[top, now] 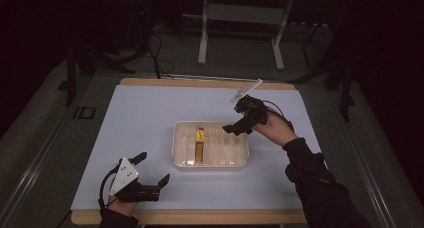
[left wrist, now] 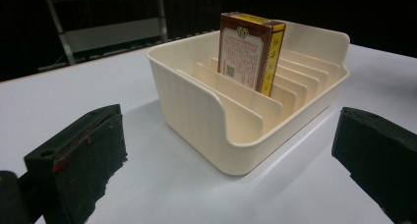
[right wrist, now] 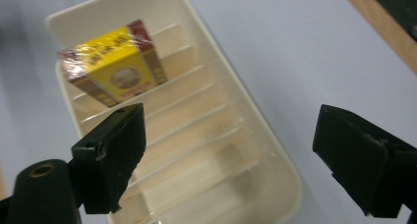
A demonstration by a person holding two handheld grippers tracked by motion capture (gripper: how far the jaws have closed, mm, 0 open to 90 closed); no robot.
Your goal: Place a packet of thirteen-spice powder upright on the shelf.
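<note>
A cream slotted tray (top: 235, 155) sits in the middle of the white mat. A red and yellow box (top: 199, 144) stands on edge in one of its slots. My left gripper (top: 153, 168) rests low near the front left of the mat, open and empty, its jaws pointing toward the tray. In the left gripper view the tray (left wrist: 192, 101) and the upright box (left wrist: 248, 52) lie ahead of the left gripper (left wrist: 228, 140). My right gripper (top: 234, 119) hovers over the tray's far right corner, open and empty. In the right gripper view its wide-apart jaws (right wrist: 236, 135) look down on the tray (right wrist: 196, 150) and the box (right wrist: 113, 62).
The white mat (top: 150, 113) covers a wooden table whose edge (top: 200, 217) runs along the front. A metal stand (top: 240, 28) rises on the dark floor behind the table. Several tray slots to the right of the box hold nothing.
</note>
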